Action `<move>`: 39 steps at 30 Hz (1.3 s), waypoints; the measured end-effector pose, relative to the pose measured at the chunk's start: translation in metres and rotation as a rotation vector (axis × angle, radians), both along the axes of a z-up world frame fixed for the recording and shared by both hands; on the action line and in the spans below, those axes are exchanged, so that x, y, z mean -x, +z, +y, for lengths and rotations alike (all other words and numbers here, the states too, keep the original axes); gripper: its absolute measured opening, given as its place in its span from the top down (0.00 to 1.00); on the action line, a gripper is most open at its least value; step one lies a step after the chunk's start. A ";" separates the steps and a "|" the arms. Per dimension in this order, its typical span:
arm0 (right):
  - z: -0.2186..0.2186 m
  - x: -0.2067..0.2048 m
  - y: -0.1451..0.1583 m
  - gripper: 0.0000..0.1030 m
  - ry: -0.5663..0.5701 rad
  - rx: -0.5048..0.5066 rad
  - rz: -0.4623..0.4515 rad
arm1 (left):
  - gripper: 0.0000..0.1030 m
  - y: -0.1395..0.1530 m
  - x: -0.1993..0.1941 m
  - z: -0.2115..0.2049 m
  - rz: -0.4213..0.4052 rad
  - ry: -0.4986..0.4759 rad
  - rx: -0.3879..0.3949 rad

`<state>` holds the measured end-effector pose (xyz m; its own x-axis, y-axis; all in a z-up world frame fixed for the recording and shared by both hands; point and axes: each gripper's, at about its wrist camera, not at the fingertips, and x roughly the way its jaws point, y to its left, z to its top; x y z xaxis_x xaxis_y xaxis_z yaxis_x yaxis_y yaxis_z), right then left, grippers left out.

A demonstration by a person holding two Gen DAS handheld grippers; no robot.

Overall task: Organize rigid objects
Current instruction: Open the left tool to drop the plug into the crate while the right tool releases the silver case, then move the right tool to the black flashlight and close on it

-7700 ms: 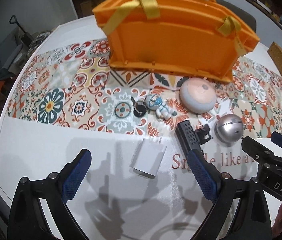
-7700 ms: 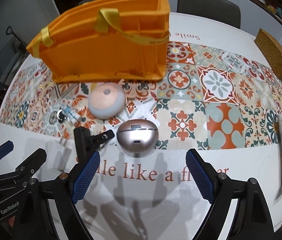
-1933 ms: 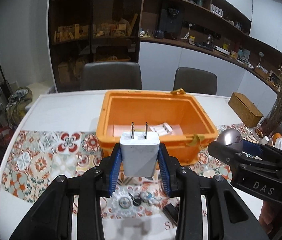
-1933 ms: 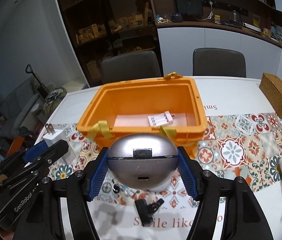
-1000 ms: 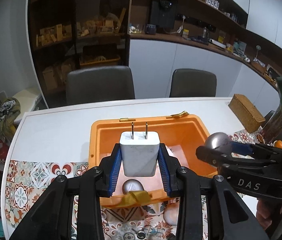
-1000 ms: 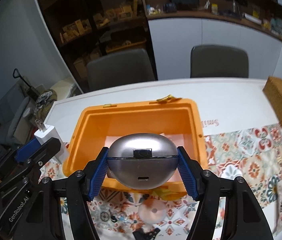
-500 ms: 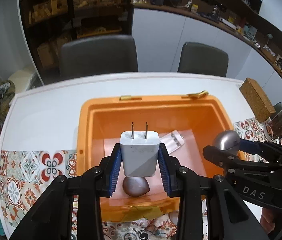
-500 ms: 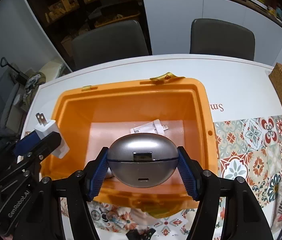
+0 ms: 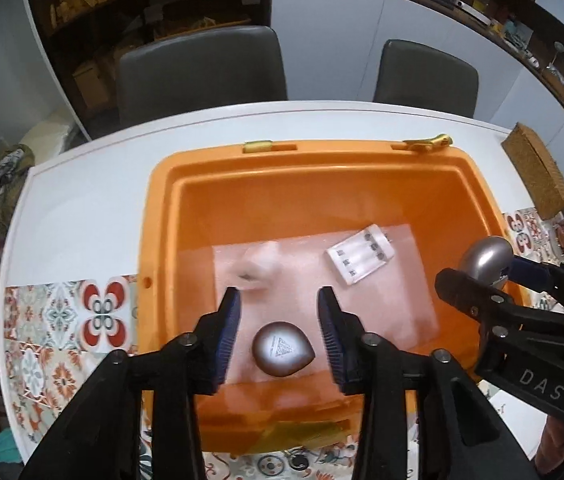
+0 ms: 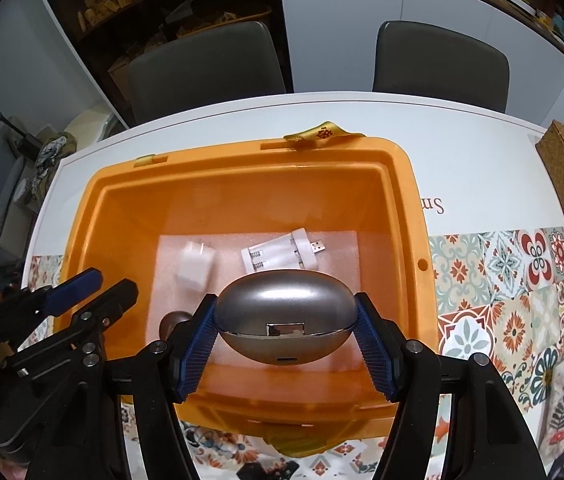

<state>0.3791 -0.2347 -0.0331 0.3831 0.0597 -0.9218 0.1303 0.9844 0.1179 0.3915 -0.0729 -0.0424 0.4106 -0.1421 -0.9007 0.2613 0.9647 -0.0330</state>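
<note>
silver egg-shaped case held over the orange bin, ready to be let go

the right gripper [image 10: 285,340] is closed on the silver egg-shaped case [image 10: 285,322], pinched at its two ends between the blue pads, above the near part of the orange bin [image 10: 409,216]. the left gripper [image 9: 279,332] is seen spread wide with nothing between its pads, over the bin floor. a white charger [image 10: 195,268], blurred in the left view, lies on the bin floor beside a white battery holder [image 10: 280,258]; a small dark rounded piece [image 9: 282,349] lies nearer. the case is best lowered toward the bare floor right of the holder before the pads are parted, so that it is not dropped onto the other items or left to roll.
</note>
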 end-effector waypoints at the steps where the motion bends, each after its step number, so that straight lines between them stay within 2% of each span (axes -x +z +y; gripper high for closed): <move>1: 0.000 0.000 0.000 0.36 0.000 0.002 0.001 | 0.46 0.002 0.001 0.002 -0.006 0.017 -0.018; 2: 0.000 0.000 -0.001 0.36 0.000 0.005 0.003 | 0.41 0.003 0.001 0.005 -0.010 0.025 -0.025; 7: 0.003 -0.002 -0.002 0.36 0.006 0.006 0.012 | 0.32 0.011 0.005 0.019 -0.050 0.082 -0.065; 9: 0.004 -0.003 -0.003 0.36 0.002 0.004 0.013 | 0.21 0.015 0.008 0.026 -0.068 0.105 -0.070; 11: 0.005 -0.004 -0.004 0.30 -0.002 0.004 0.009 | 0.18 0.018 0.012 0.032 -0.077 0.120 -0.055; 12: 0.005 -0.004 -0.004 0.22 -0.006 0.011 0.005 | 0.18 0.019 0.014 0.035 -0.077 0.127 -0.048; 13: 0.005 -0.002 -0.003 0.20 -0.014 0.016 0.000 | 0.18 0.020 0.016 0.037 -0.078 0.133 -0.042; 17: 0.005 0.007 0.000 0.20 -0.035 -0.008 -0.010 | 0.17 0.026 0.024 0.047 -0.085 0.166 -0.037; 20: 0.004 0.018 0.006 0.20 -0.048 -0.011 -0.037 | 0.10 0.030 0.032 0.051 -0.096 0.168 -0.038; 31: 0.011 0.079 0.045 0.20 -0.052 0.021 -0.182 | 0.10 0.039 0.080 0.060 -0.097 0.185 0.014; 39: 0.019 0.118 0.046 0.20 -0.014 0.009 -0.208 | 0.10 0.038 0.116 0.065 -0.089 0.210 0.040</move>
